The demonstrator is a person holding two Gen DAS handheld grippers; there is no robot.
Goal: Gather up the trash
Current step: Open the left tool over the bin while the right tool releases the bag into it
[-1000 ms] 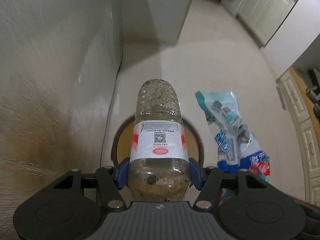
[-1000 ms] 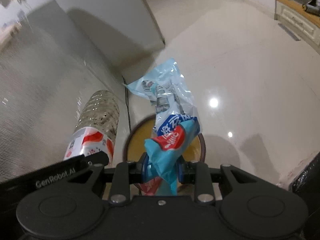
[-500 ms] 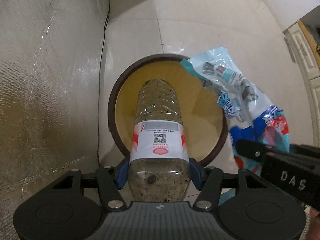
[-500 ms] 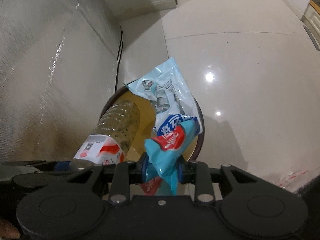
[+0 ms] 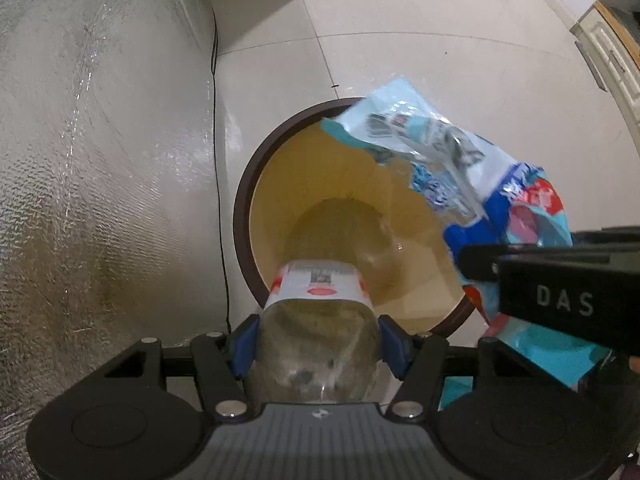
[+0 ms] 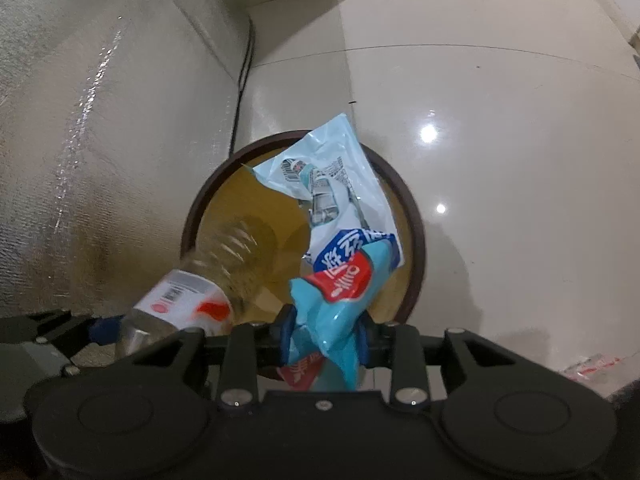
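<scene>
Both grippers point almost straight down over a round bin (image 5: 245,216) with a dark brown rim and a yellowish inside, which stands on the pale tiled floor (image 5: 440,60) just beside a silvery, textured wall surface (image 5: 100,160); a thin dark cable (image 5: 216,120) runs down along the foot of that surface. The left gripper (image 5: 318,346) has a clear plastic bottle (image 5: 320,344) between its blue pads, base toward the camera and neck pointing down into the bin's mouth. The jaws are opening, and the bottle is blurred and slanted between them, so the pads seem no longer to press on it. Its white label with red marks (image 5: 320,284) sits over the near rim of the bin. The right gripper (image 6: 324,338) has a crumpled light-blue snack wrapper (image 6: 340,248) with a red and dark-blue print between its pads; these jaws are opening too, with the lower, bunched part of the wrapper between them and its flat upper part spread above the far side of the bin's opening. In the left wrist view the right gripper's black side, lettered DAS, comes in from the right edge, with the wrapper (image 5: 460,160) hanging over the bin's right rim. In the right wrist view the bottle (image 6: 208,280) slants into the bin from the lower left. A small scrap of red and white packaging (image 6: 588,364) lies on the floor at the right.
</scene>
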